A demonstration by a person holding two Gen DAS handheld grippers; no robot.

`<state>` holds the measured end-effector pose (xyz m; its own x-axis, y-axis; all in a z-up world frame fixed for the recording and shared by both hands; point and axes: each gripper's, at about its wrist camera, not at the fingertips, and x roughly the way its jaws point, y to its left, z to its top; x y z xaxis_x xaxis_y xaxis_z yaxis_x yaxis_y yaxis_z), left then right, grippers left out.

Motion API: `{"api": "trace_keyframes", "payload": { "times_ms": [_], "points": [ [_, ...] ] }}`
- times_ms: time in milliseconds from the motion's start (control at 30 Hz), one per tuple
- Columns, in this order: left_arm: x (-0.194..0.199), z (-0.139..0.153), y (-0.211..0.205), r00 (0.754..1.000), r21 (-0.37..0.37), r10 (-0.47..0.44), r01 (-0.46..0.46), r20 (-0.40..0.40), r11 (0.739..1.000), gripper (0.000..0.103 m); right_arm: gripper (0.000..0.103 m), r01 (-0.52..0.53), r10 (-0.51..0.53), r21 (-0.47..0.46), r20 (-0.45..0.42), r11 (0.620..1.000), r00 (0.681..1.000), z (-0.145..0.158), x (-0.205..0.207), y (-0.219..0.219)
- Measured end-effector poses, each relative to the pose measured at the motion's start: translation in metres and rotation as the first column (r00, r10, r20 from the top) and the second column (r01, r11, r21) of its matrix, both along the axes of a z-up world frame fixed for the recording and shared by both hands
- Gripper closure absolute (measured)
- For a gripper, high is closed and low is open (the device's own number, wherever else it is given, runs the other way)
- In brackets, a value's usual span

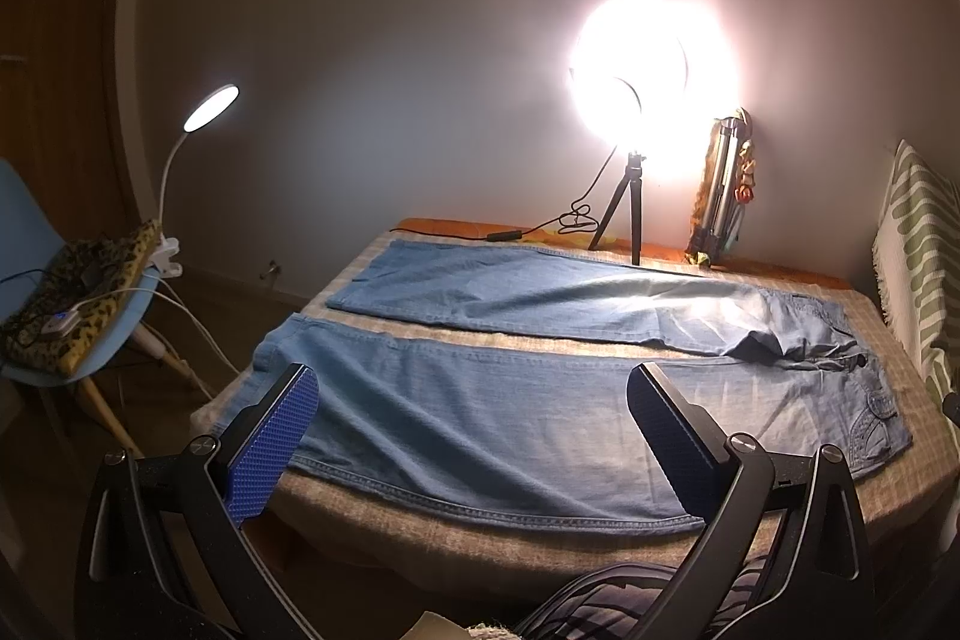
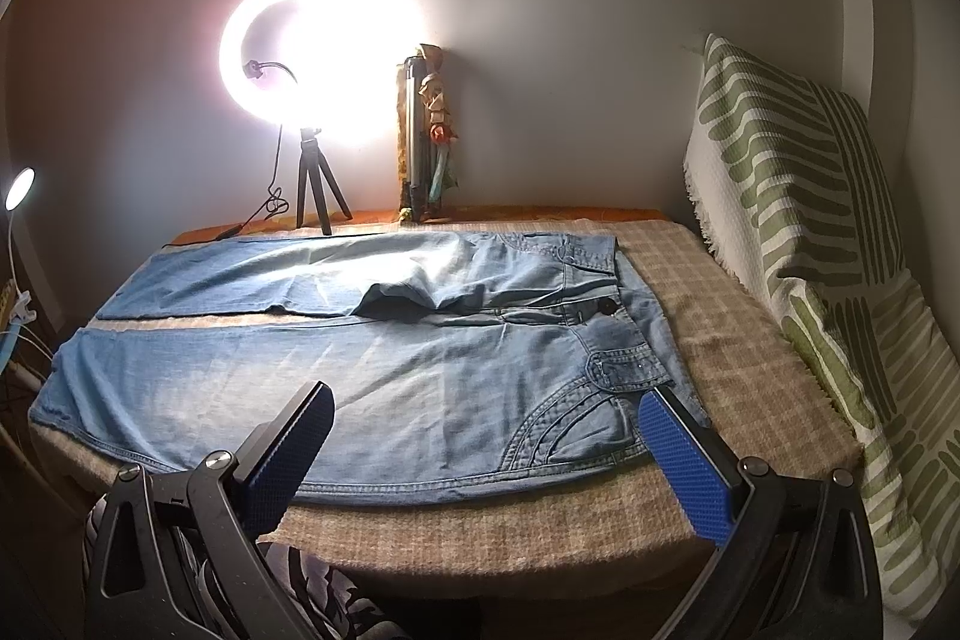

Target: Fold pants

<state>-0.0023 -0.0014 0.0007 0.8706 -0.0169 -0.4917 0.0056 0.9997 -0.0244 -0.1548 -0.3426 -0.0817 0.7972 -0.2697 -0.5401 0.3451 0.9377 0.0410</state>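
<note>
Pants, light-blue denim (image 1: 510, 400), flat, unfolded: left tool (image 1: 474, 400) and right tool (image 2: 486, 421) released; pinch near hem at 9 o'clock and waistband at 3 o'clock together.

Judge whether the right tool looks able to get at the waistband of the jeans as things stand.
Probably yes. The right tool is open and empty above the near hip pocket, the waistband lies flat just ahead, and nothing sits between them.

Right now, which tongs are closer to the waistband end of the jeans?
Right. The right tongs hover open above the front pocket by the waistband of the jeans. The left tongs hang open over the near leg, toward the hem end.
</note>
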Motion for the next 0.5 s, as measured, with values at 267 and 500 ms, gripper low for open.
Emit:
{"api": "trace_keyframes", "payload": {
  "times_ms": [267,500],
  "points": [
    [0.0010,-0.0008,0.0008,1.000,-0.001,0.000,0.000,-0.005,1.000,0.001,0.000,0.000,0.000,0.001,-0.001,1.000,1.000,-0.0008,-0.0001,-0.0006],
    [0.0007,-0.0013,0.0011,1.000,-0.001,0.000,0.000,-0.005,1.000,0.001,0.000,-0.001,0.001,0.001,-0.002,1.000,1.000,-0.0011,-0.0003,-0.0009]
  ]
}}
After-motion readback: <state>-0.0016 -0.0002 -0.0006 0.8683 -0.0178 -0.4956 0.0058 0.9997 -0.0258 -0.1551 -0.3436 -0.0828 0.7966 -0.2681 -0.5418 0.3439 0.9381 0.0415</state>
